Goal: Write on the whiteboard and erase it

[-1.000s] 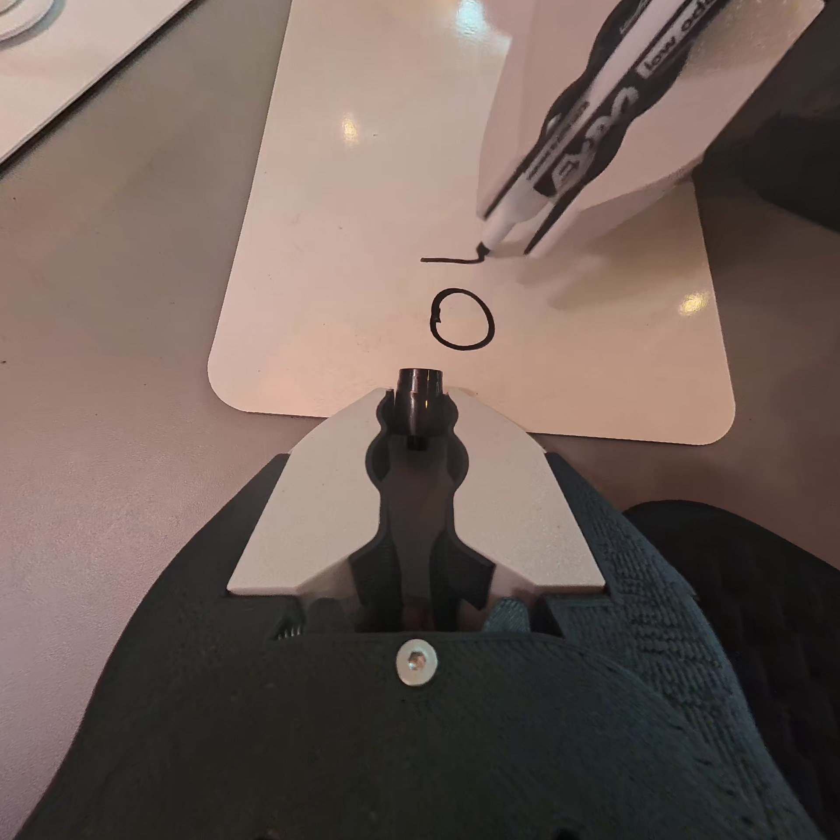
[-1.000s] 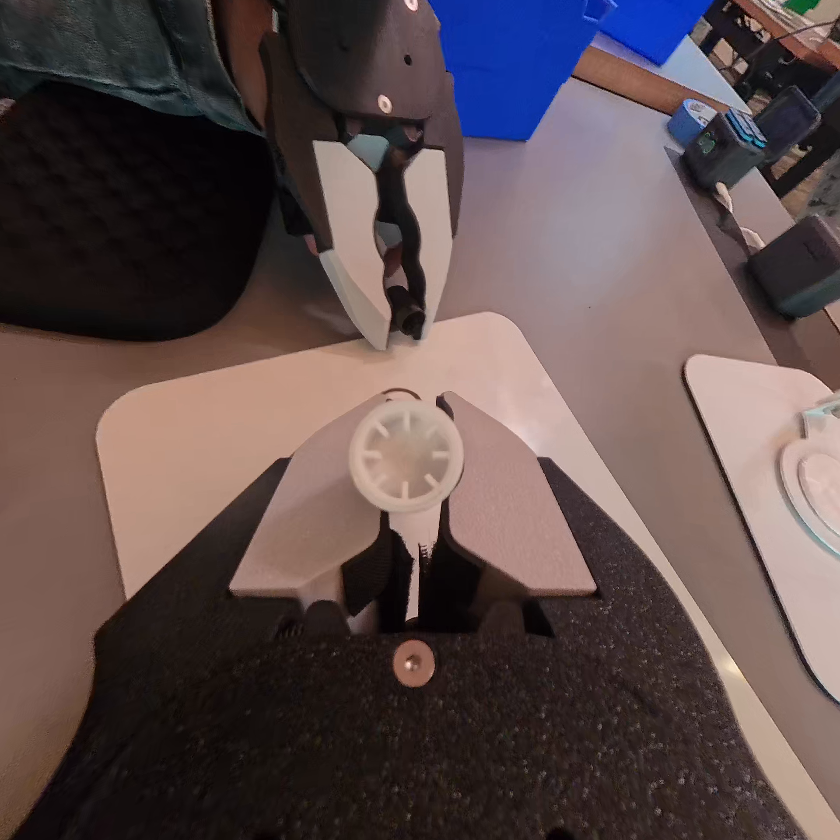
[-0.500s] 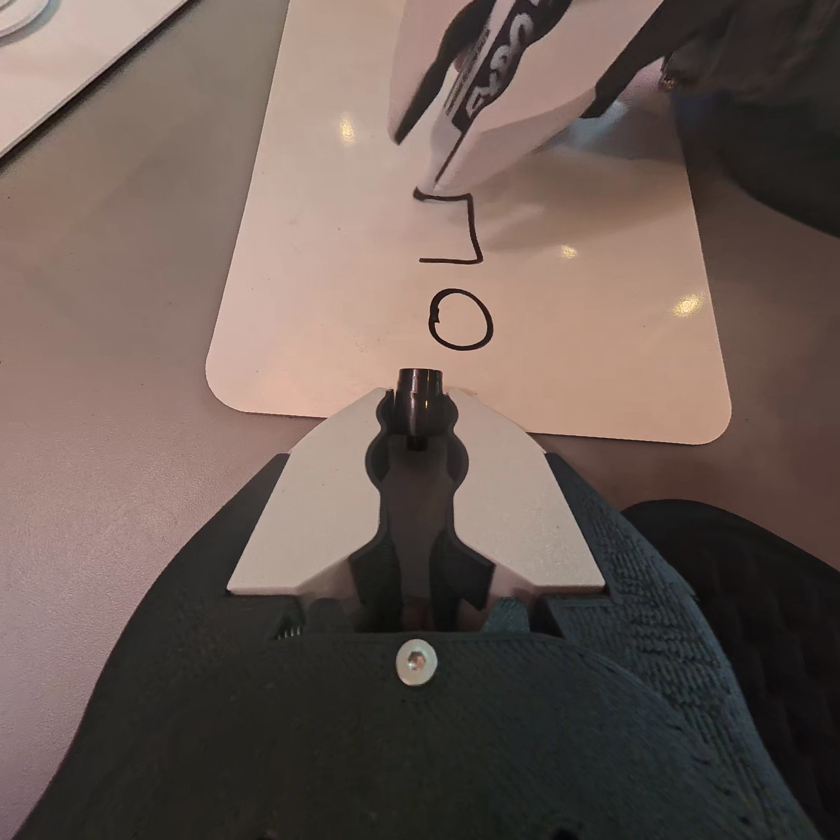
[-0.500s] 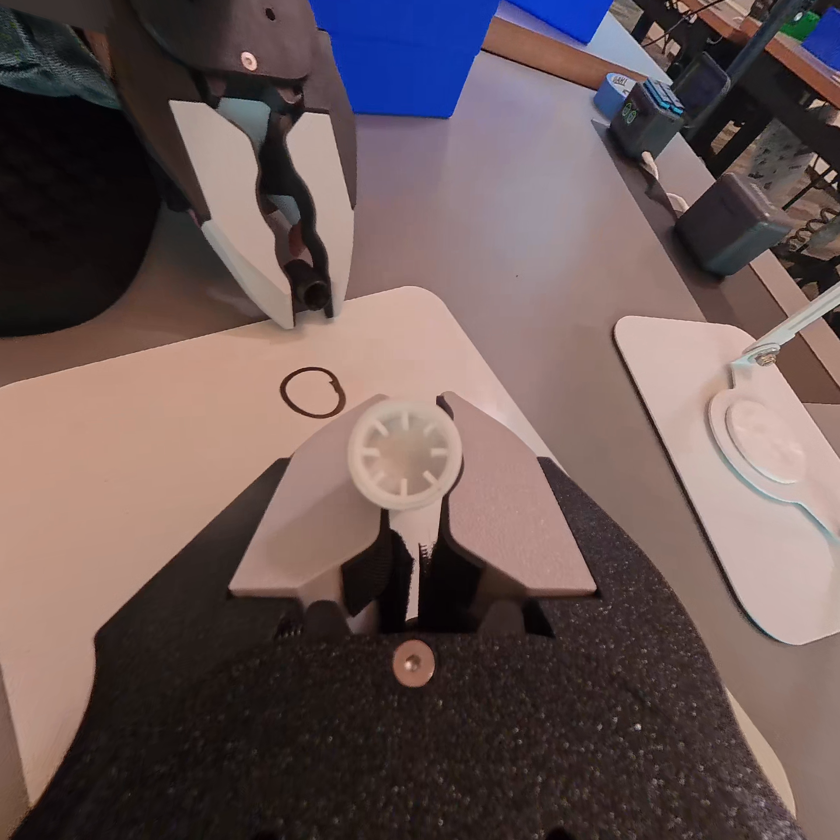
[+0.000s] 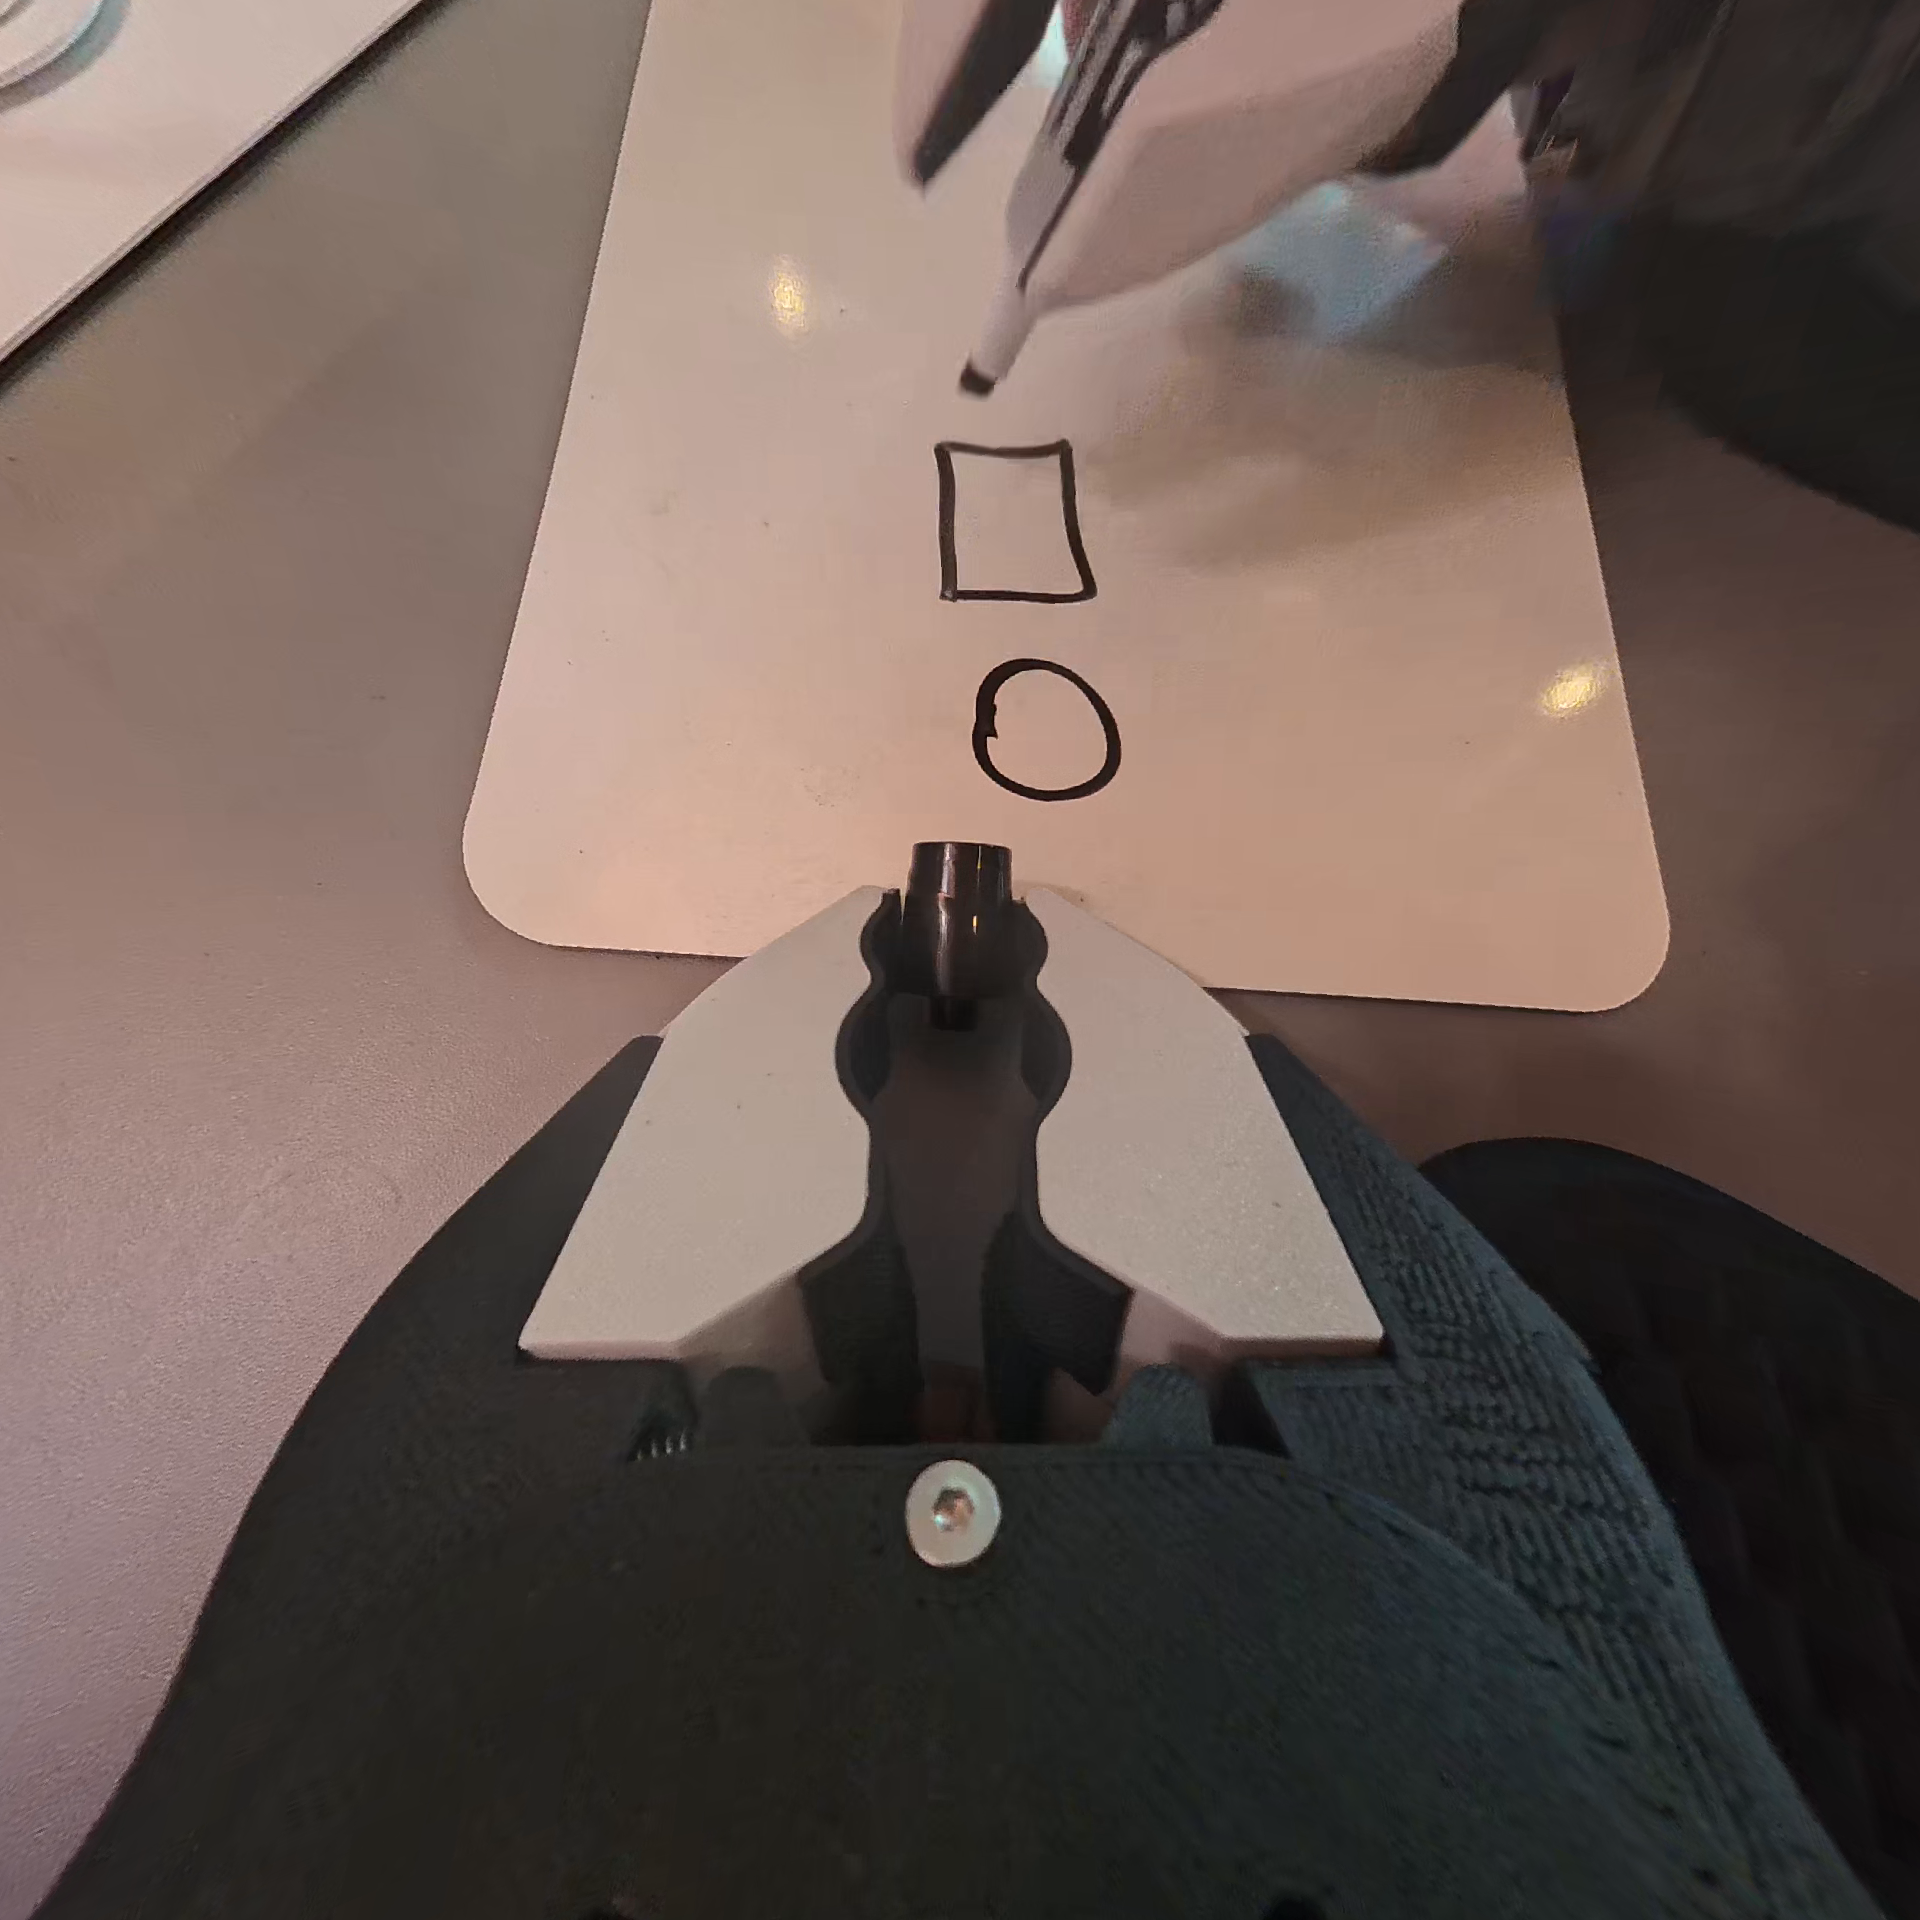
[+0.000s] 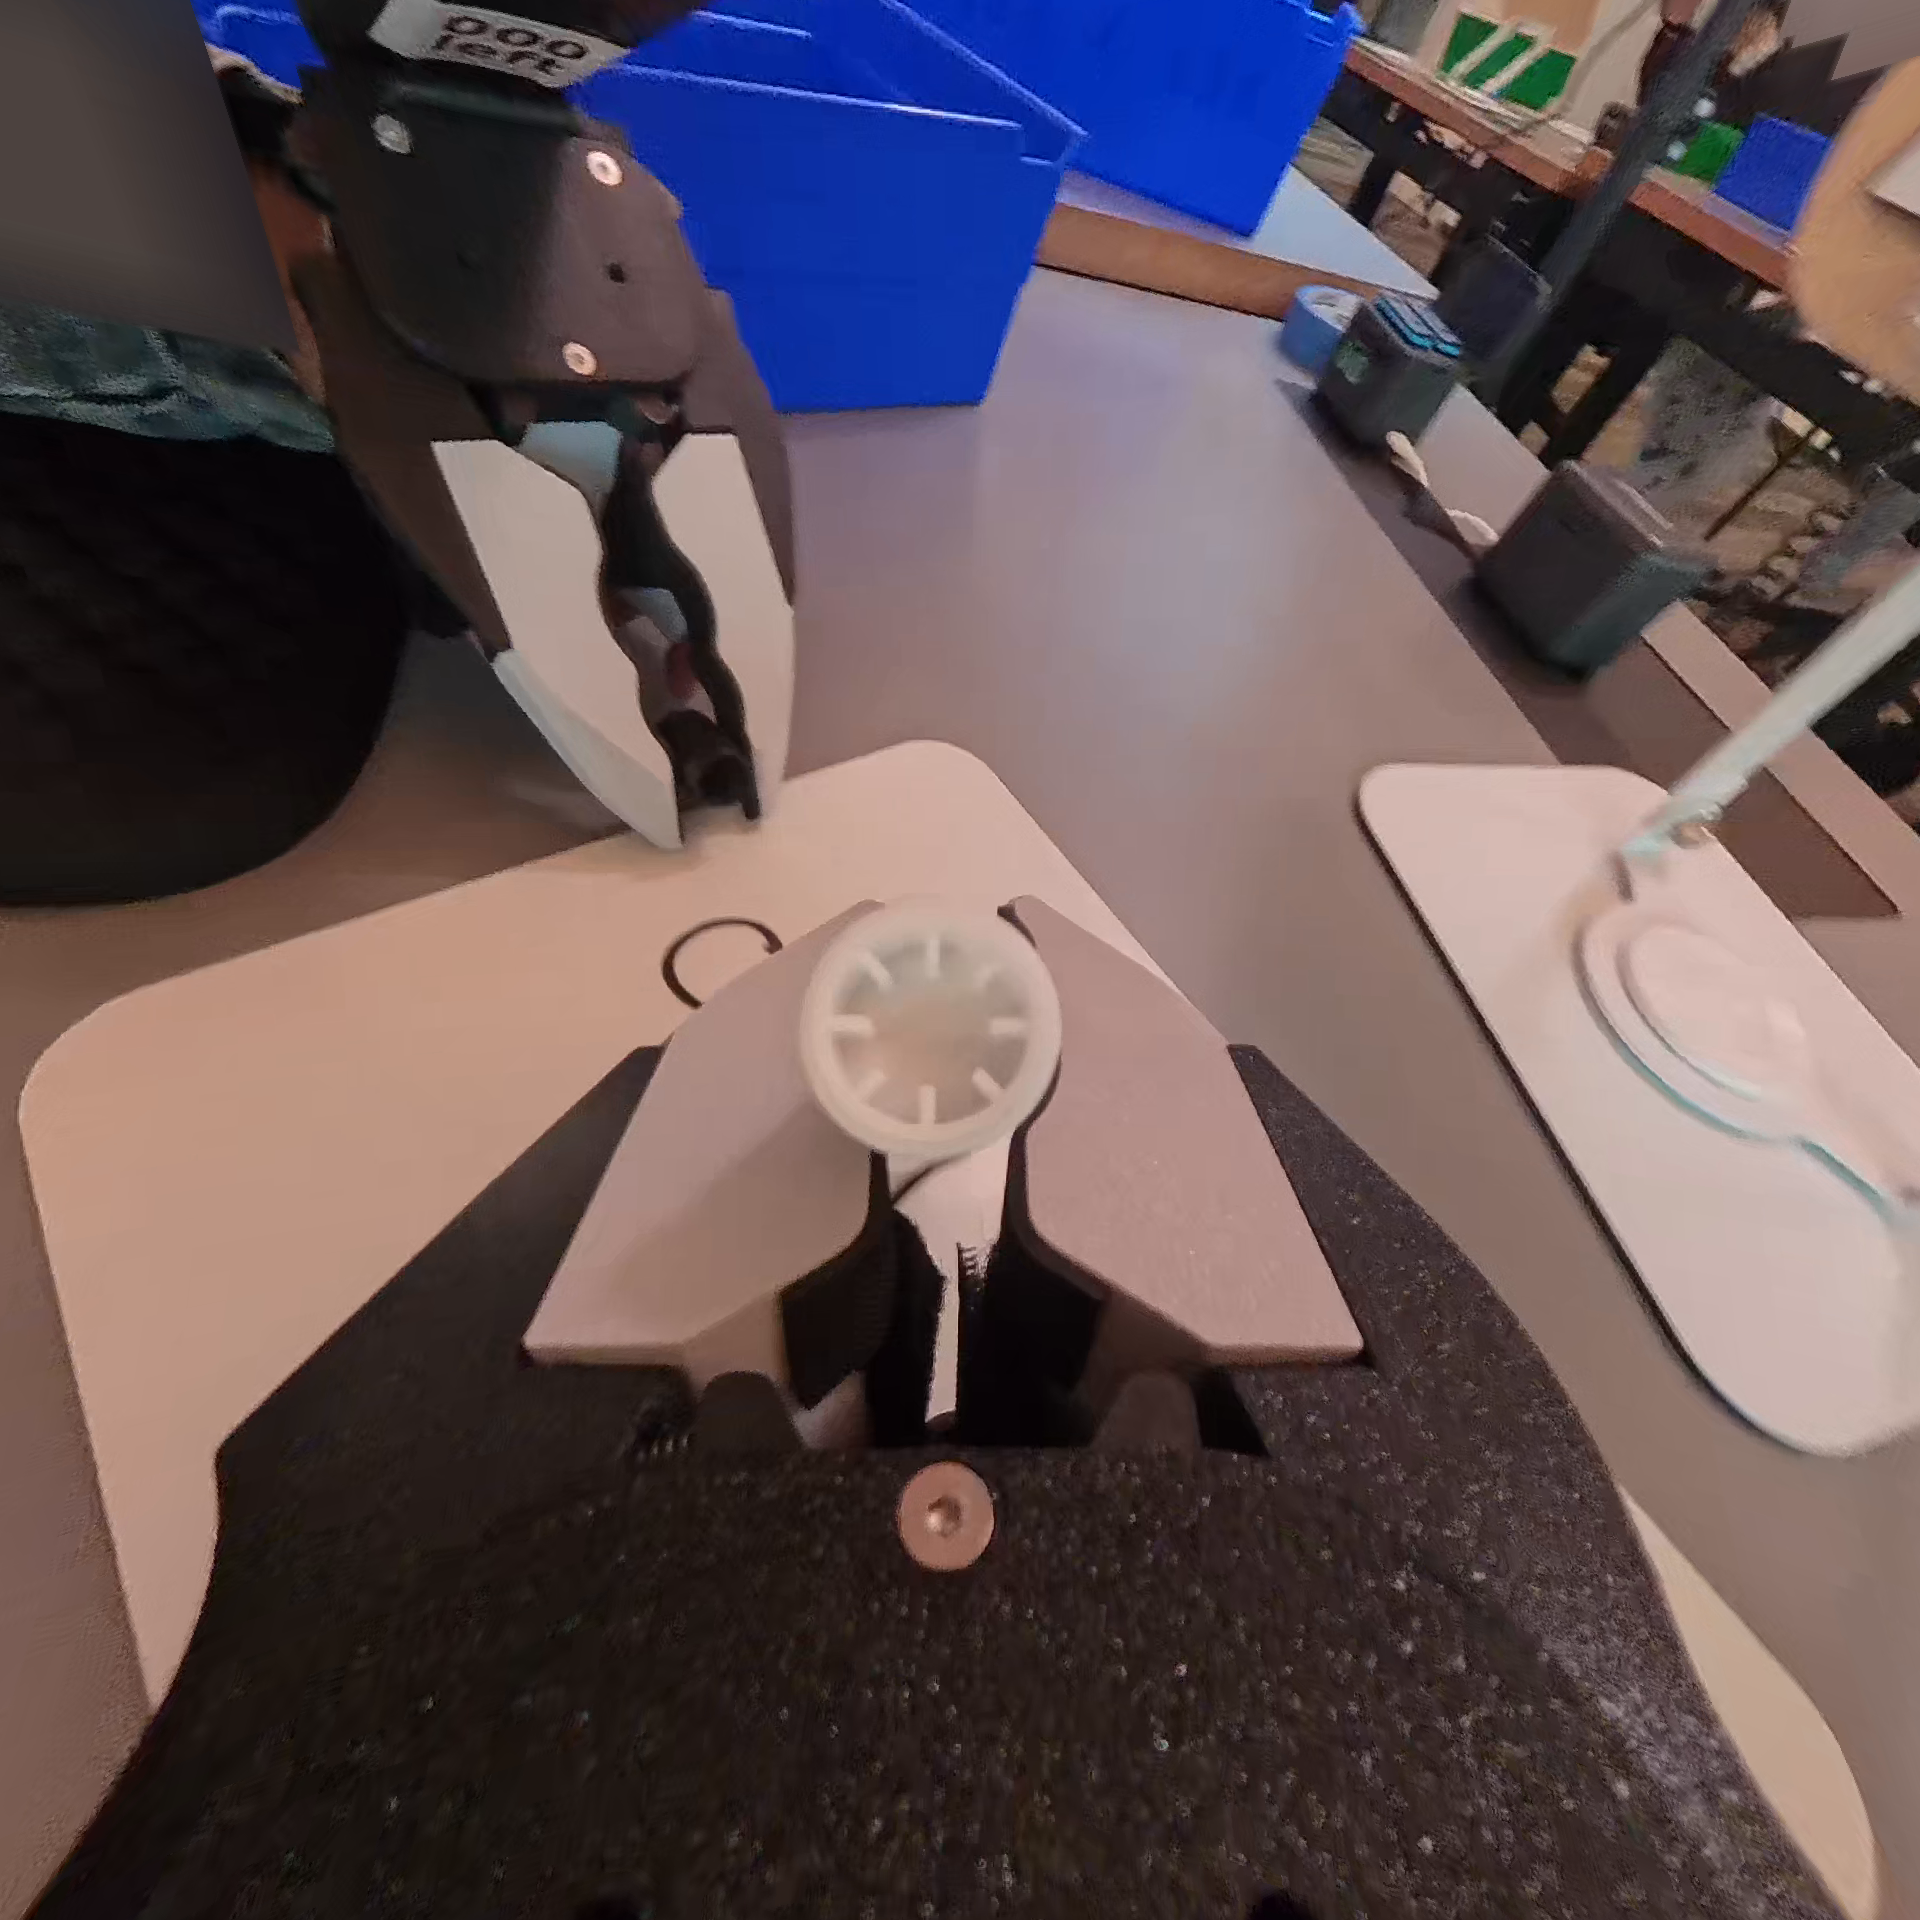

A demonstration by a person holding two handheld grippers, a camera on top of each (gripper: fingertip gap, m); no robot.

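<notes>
A: Count? Tongs?
B: Two tongs: left tongs (image 5: 958,914) pinching a black cap (image 5: 956,894), right tongs (image 6: 928,925) pinching one marker (image 6: 932,1023).
A: Whiteboard?
B: One whiteboard (image 5: 727,582) flat on grey desk (image 5: 260,623), two shapes drawn; blue bins (image 6: 862,239) behind.

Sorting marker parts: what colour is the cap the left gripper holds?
Black; the cap shows best in the left wrist view.

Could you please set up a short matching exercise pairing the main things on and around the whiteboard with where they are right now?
Things:
1. marker
2. marker cap
3. drawn circle
4. drawn rectangle

Places:
A. nearest the whiteboard's near edge
B. between circle and marker tip
C. gripped by the left gripper
D. gripped by the right gripper

Pairs: 1-D, 2-C, 3-A, 4-B
</notes>
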